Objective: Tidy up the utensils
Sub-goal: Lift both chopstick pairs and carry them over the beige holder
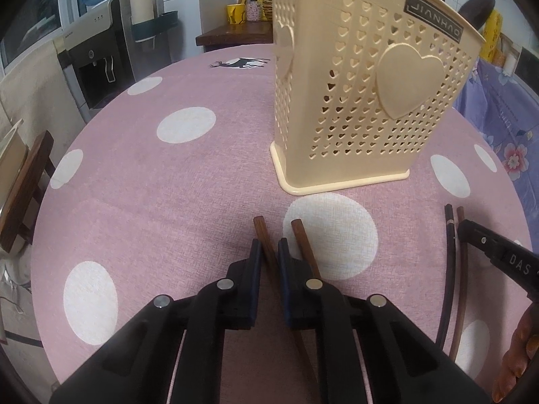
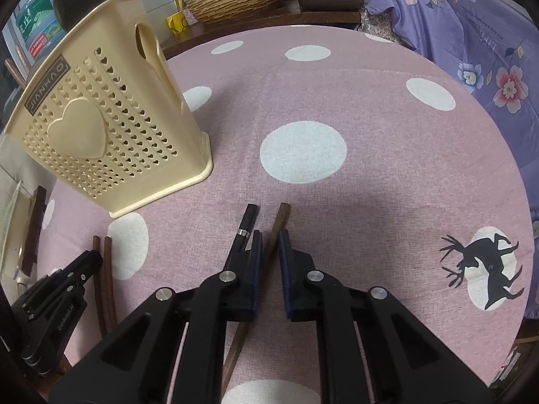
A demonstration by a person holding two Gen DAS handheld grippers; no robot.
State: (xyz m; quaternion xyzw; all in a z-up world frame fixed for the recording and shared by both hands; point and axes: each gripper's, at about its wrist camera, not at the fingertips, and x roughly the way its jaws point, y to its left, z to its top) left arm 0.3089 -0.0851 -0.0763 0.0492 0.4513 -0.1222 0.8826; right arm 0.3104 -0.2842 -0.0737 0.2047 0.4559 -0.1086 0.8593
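Black fingers of the left gripper sit low on the cloth, narrowly parted around one brown chopstick; whether the pads actually pinch it I cannot tell. Its mate lies just outside the right-hand finger, touching or nearly so. The right gripper is set the same way, jaws a slit apart astride a brown stick, with a black, silver-banded stick lying against the outer side of its left finger; grip again unclear.

Beyond both, well apart from the sticks, the cream holder stands upright on the pink spotted cloth.

Risks, as I judge them: each gripper frames one stick only, so a lift would split the pairs or drag the neighbour sideways. A thin stick clamped near its end may pivot and droop, then catch the holder's rim. The light holder could tip if knocked.
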